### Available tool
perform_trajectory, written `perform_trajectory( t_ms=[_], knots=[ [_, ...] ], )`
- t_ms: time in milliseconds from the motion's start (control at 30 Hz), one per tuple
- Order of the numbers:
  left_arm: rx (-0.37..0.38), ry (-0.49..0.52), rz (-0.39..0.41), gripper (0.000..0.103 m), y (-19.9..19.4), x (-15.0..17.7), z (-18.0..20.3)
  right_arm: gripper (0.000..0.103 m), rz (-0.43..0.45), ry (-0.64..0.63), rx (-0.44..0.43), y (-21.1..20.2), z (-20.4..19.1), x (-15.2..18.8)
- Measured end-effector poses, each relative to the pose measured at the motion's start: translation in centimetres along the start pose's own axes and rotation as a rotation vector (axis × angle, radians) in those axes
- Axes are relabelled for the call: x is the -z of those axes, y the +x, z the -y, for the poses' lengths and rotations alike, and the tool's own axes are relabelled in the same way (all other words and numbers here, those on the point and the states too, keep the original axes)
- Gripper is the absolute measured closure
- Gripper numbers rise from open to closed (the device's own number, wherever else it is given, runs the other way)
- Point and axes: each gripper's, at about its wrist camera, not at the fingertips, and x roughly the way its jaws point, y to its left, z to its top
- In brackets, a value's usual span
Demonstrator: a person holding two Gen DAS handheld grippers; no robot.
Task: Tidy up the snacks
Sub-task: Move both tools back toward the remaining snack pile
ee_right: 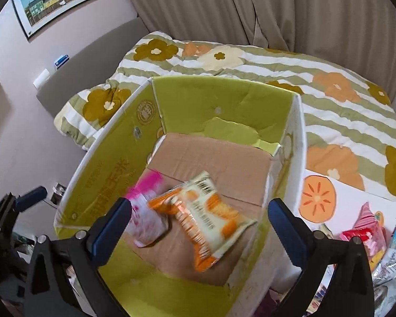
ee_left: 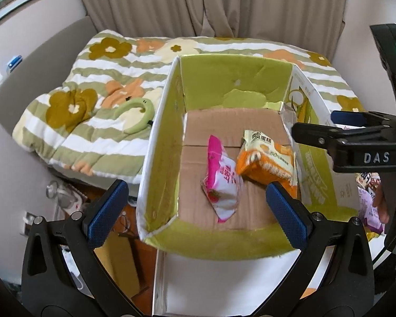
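Observation:
An open cardboard box (ee_left: 169, 121) with green inner flaps stands on the bed; it also shows in the right wrist view (ee_right: 113, 155). Inside it lie a pink and white snack packet (ee_left: 221, 182) and an orange and cream snack packet (ee_left: 266, 155). In the right wrist view the orange packet (ee_right: 211, 219) is blurred and the pink packet (ee_right: 145, 216) lies to its left. My left gripper (ee_left: 195, 211) is open and empty above the box's near side. My right gripper (ee_right: 198, 227) is open and empty above the box; in the left wrist view its fingers (ee_left: 319, 134) show at the right.
A floral green-striped quilt (ee_left: 92, 105) covers the bed behind the box. A green neck fan (ee_left: 137, 113) lies on it. More snack packets (ee_right: 377, 240) lie at the right of the box. Curtains hang behind; floor clutter (ee_left: 66, 200) sits at the left.

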Motion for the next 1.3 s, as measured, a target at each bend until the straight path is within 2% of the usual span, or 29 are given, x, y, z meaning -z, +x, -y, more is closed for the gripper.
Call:
perform_trajectory(
  t_ms=[200, 400, 567, 767, 1100, 1300],
  knots=[
    [0.013, -0.008, 0.007, 0.0, -1.4, 0.7, -0.3, 0.0, 0.035, -0.011, 0.037, -2.3, -0.6, 1.2],
    [0.045, 0.002, 0.058, 0.0, -4.6, 0.9, -0.3, 0.0, 0.074, -0.003, 0.069, -5.6, -1.7, 1.9],
    [0.096, 0.021, 0.088, 0.0, -7.1, 1.2, 0.2, 0.0, 0.108, 0.018, 0.094, -8.3, -2.5, 3.0],
    [0.181, 0.07, 0.106, 0.0, -8.8, 1.7, 1.8, 0.0, 0.171, 0.062, 0.182, -12.8, -2.1, 5.1],
    [0.278, 0.135, 0.09, 0.0, -9.2, 3.2, 8.2, 0.0, 0.211, 0.198, 0.271, -19.2, 3.7, 10.6],
    [0.304, 0.113, 0.035, 0.0, -8.2, 4.6, 12.9, 0.0, 0.173, 0.239, 0.255, -20.3, 7.8, 15.0]
  ],
)
